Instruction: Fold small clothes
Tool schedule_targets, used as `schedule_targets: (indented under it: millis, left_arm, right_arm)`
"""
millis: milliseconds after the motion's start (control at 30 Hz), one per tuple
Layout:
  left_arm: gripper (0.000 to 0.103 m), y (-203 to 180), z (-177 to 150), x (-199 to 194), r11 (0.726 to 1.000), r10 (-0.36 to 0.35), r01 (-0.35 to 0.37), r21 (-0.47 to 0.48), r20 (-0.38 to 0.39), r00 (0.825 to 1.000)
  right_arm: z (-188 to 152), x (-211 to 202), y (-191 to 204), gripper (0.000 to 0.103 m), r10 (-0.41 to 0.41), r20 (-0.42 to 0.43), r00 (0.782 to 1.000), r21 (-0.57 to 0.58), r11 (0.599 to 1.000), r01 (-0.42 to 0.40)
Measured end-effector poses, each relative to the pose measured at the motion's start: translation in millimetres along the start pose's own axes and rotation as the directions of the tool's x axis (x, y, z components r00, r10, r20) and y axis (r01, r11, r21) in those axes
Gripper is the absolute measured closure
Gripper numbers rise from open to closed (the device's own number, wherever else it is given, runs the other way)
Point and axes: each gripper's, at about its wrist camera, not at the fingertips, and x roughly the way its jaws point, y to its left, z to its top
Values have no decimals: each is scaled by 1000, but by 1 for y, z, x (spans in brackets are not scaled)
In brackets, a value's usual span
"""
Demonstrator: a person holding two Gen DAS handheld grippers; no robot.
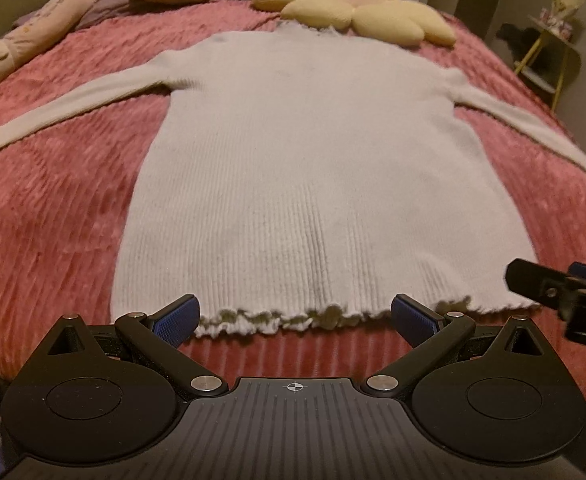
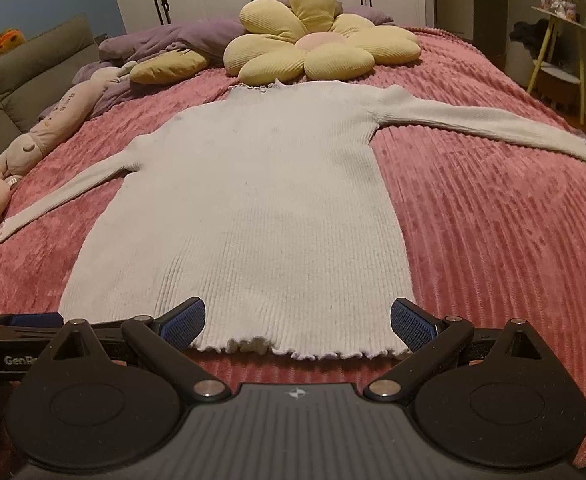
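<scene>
A white ribbed long-sleeved sweater (image 1: 305, 152) lies flat on the pink bedspread (image 1: 53, 208), both sleeves spread out, frilled hem toward me. It also shows in the right wrist view (image 2: 249, 208). My left gripper (image 1: 295, 318) is open and empty, hovering just before the hem's left-middle part. My right gripper (image 2: 297, 324) is open and empty at the hem's right part; it also shows at the right edge of the left wrist view (image 1: 561, 292). The left gripper shows at the left edge of the right wrist view (image 2: 17, 324).
A yellow flower cushion (image 2: 317, 40) lies beyond the sweater's collar. A plush toy (image 2: 45, 132) and purple bedding (image 2: 165, 44) lie at the far left. A small side table (image 2: 557, 60) stands right of the bed. The pink bedspread (image 2: 493, 208) extends to the right.
</scene>
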Motion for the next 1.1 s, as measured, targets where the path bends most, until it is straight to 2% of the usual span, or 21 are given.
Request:
schedule_targets:
  millis: [133,300,400,533,633,700,733,833,933,1000,1067,1100]
  left_arm:
    - [0,-4,6,10,1000,-2,2,-8,-15,1000]
    - [0,-1,18,26,999,-20,18,-42,-44,999]
    - [0,1,30,33,999,6,-8,-40,-36,999]
    - [0,2,50,41,998,33,-33,-46,-8,999]
    - [0,1,62,48,997,26,-26,-67,3,1000]
    - [0,0,69,53,996,21,-20,-86,5,1000]
    - [0,0,71,56,995,20,-20,-95,4,1000]
    - [0,-2,76,64,994,24,-24,-108,-2,1000]
    - [0,-4,77,69,995,37,-37,-95,-4,999]
    - [0,-3,77,72,996,36,-37,-87,-11,999]
    - [0,-2,76,75,996,29,-31,-86,-19,999]
    - [0,-1,77,76,996,28,-30,-87,-24,999]
  right_arm:
    - [0,6,-17,4,51,12,999,57,997,-51]
    - [7,23,-60,4,131,53,990,212,967,-139]
    - [19,36,-99,6,109,104,989,288,948,-135]
    - [48,49,-172,13,14,221,975,413,904,-107]
    - [71,60,-242,35,-87,304,949,564,819,-105]
    - [81,71,-291,68,-149,324,934,687,716,-124]
    - [82,76,-311,71,-182,324,929,738,663,-127]
    - [82,95,-364,71,-255,315,914,849,506,-151]
    - [72,115,-396,72,-273,316,909,905,376,-202]
    - [68,125,-409,74,-273,348,897,910,329,-253]
    - [68,130,-415,74,-277,370,887,907,317,-279]
    - [69,132,-417,78,-284,372,884,905,321,-278]
